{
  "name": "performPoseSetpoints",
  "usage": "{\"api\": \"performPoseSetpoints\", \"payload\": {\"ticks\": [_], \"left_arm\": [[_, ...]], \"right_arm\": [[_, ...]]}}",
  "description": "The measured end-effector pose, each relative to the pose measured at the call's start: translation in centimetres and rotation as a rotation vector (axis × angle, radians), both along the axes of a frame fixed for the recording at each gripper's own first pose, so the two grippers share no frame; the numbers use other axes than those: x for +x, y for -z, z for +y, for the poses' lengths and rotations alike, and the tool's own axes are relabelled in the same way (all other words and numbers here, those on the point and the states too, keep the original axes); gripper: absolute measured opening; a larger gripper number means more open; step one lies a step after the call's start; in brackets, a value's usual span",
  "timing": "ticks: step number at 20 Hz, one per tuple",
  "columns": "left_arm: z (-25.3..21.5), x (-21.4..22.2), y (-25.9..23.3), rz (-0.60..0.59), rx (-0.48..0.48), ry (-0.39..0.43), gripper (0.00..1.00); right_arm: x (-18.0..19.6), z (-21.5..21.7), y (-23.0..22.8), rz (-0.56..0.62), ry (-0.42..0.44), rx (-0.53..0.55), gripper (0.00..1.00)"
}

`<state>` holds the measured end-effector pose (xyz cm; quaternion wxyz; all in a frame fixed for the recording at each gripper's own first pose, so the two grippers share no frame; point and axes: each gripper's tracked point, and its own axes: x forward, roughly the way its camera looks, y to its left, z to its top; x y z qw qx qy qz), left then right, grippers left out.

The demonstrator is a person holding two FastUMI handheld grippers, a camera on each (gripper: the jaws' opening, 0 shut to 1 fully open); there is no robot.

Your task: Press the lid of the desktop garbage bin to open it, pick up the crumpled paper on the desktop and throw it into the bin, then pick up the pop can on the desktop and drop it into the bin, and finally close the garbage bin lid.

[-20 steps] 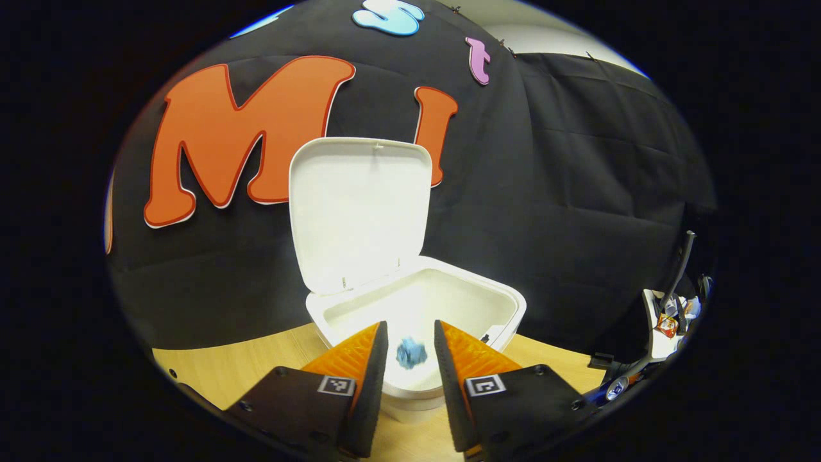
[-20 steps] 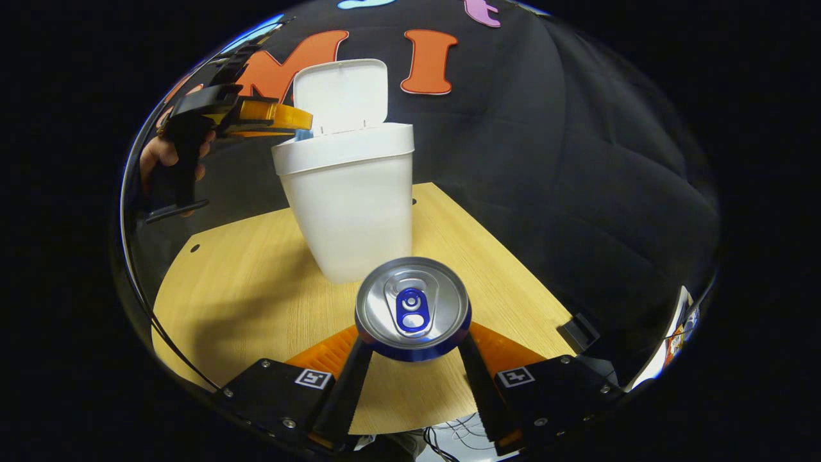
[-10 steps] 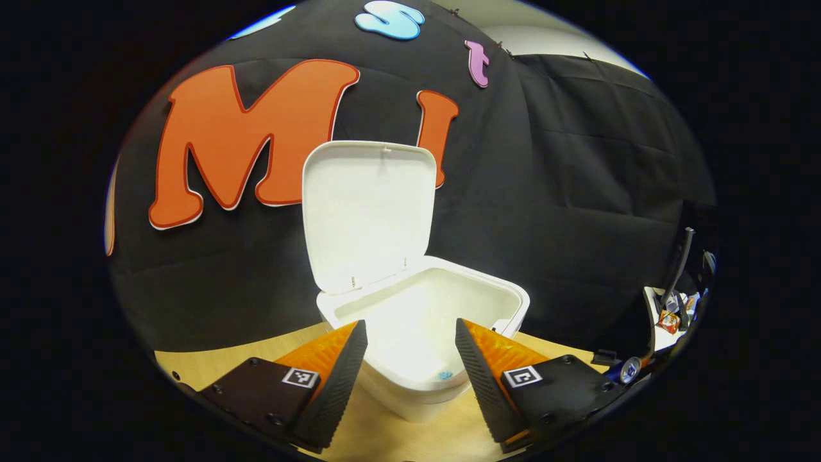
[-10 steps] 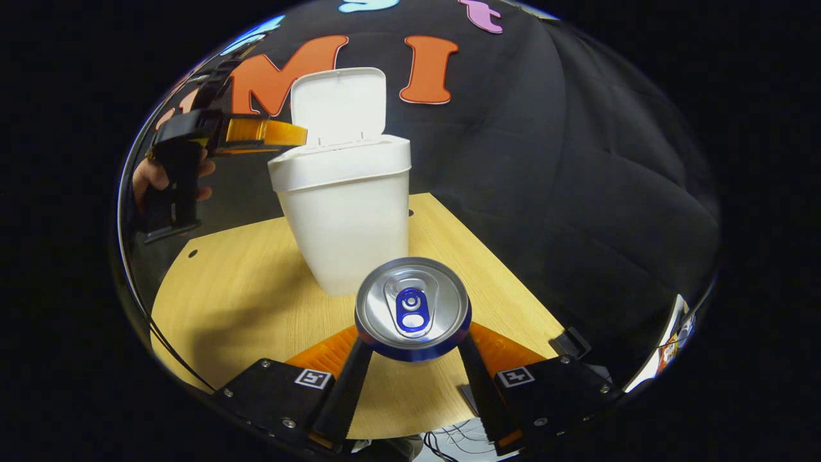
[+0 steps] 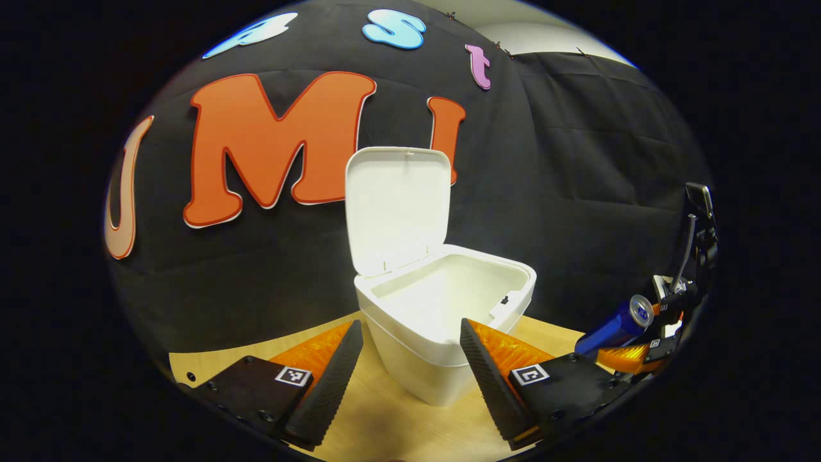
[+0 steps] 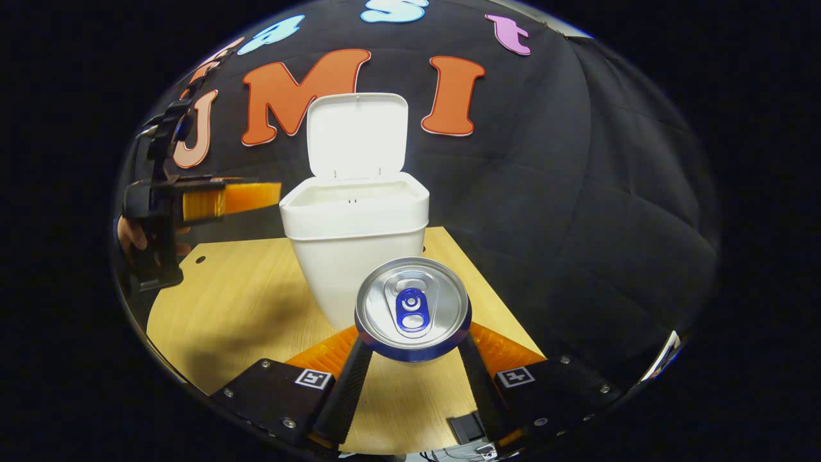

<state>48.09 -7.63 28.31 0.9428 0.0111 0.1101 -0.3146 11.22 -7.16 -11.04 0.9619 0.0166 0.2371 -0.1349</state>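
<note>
Left tongs (image 5: pixel 410 359) are standing open and empty just before the garbage bin (image 6: pixel 355 256), whose lid (image 6: pixel 356 135) is standing upright, while the right tongs (image 6: pixel 414 378) are gripping the pop can (image 6: pixel 413 309), its long axis pointing toward the bin beyond, above the tabletop (image 6: pixel 244 301).

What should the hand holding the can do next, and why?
Probably carry the pop can up and forward over the garbage bin. The right gripper has its jaws shut on the can, the lid stands open, and the left gripper, jaws open and empty, sits off to the bin's side.
</note>
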Motion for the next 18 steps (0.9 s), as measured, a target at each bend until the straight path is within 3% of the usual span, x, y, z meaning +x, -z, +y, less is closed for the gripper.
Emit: {"api": "performPoseSetpoints", "payload": {"ticks": [1,7,8,9,10,11,12,13,18], "left_arm": [[0.7,-0.2,0.0,0.001,-0.002,-0.014,0.98],[5.4,-1.1,1.1,0.021,-0.003,-0.112,0.97],[6.3,-1.2,1.3,0.027,-0.004,-0.130,0.96],[7.1,-1.5,1.6,0.032,-0.005,-0.148,0.97],[8.0,-1.6,1.8,0.038,-0.008,-0.168,0.97],[8.7,-1.7,2.2,0.051,-0.010,-0.185,0.97],[9.6,-1.8,2.5,0.062,-0.012,-0.206,0.98],[10.5,-1.8,2.7,0.068,-0.011,-0.230,0.97],[15.1,-2.8,3.6,0.083,-0.003,-0.336,0.98]], "right_arm": [[0.6,0.0,-0.8,-0.009,-0.003,-0.009,0.79],[3.5,-0.3,-4.7,-0.061,-0.072,-0.076,0.78],[3.9,-0.3,-5.3,-0.069,-0.080,-0.082,0.74],[4.5,-0.3,-5.8,-0.075,-0.089,-0.085,0.78],[4.8,-0.3,-6.3,-0.084,-0.094,-0.088,0.74],[5.3,-0.2,-6.7,-0.097,-0.094,-0.083,0.78],[5.7,0.0,-7.1,-0.111,-0.100,-0.075,0.74],[6.3,0.3,-7.5,-0.122,-0.107,-0.072,0.78],[9.0,1.7,-9.8,-0.170,-0.161,-0.090,0.78]]}}
